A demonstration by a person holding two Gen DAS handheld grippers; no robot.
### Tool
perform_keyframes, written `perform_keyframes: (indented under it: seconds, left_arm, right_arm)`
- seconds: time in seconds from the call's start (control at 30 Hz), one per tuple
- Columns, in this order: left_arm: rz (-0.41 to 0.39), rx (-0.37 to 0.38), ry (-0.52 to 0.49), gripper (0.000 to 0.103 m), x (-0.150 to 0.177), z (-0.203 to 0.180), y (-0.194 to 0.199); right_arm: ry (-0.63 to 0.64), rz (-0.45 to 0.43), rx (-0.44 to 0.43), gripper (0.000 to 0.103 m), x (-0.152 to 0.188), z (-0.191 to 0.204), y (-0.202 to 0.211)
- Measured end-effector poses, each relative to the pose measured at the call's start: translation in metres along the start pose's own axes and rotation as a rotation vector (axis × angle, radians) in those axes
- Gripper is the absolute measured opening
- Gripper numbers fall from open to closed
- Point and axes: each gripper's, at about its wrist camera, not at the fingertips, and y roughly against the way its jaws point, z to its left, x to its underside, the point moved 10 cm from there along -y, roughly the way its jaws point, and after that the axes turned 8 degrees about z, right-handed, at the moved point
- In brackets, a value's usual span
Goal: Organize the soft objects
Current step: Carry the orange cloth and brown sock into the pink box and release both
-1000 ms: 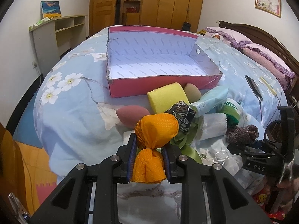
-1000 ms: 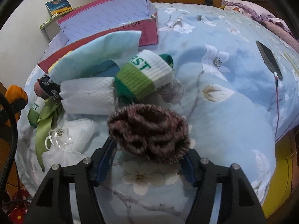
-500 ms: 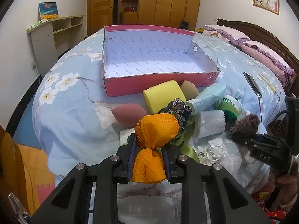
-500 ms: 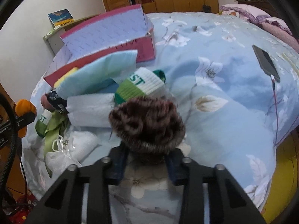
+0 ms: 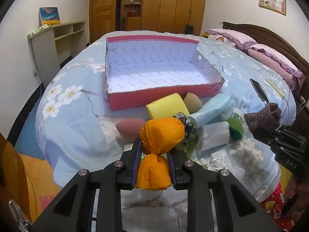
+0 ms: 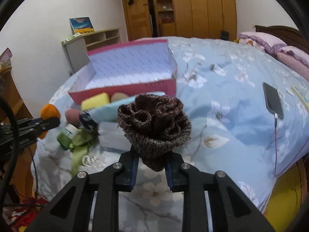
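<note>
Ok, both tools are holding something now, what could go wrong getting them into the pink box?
1. The left tool pinches the orange bundle only at its narrow waist, so it might slip.
2. The brown knit piece bulges above the right tool and could snag or drop short of the pink box.
3. Both tools may crowd each other over it.
</note>
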Motion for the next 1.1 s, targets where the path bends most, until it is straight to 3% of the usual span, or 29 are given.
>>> perform_keyframes:
  seconds: [0.3,0.6,1.1]
  left_arm:
    - [-0.036,-0.009,-0.004,0.026,-0.034,0.001,-0.001]
    - [-0.048,-0.021,0.027,0.026,-0.071,0.009,-0.016]
    - [0.012,-0.055,0.057,0.026,-0.112,0.019,-0.070]
  right_arm:
    - [0.059,-0.031,-0.055,0.025,-0.035,0.025,-0.001]
    - [0.077,-0.031,-0.070,0.025,-0.084,0.030,-0.033]
    - [0.037,0.027,-0.043,0.025,-0.133,0.019,-0.092]
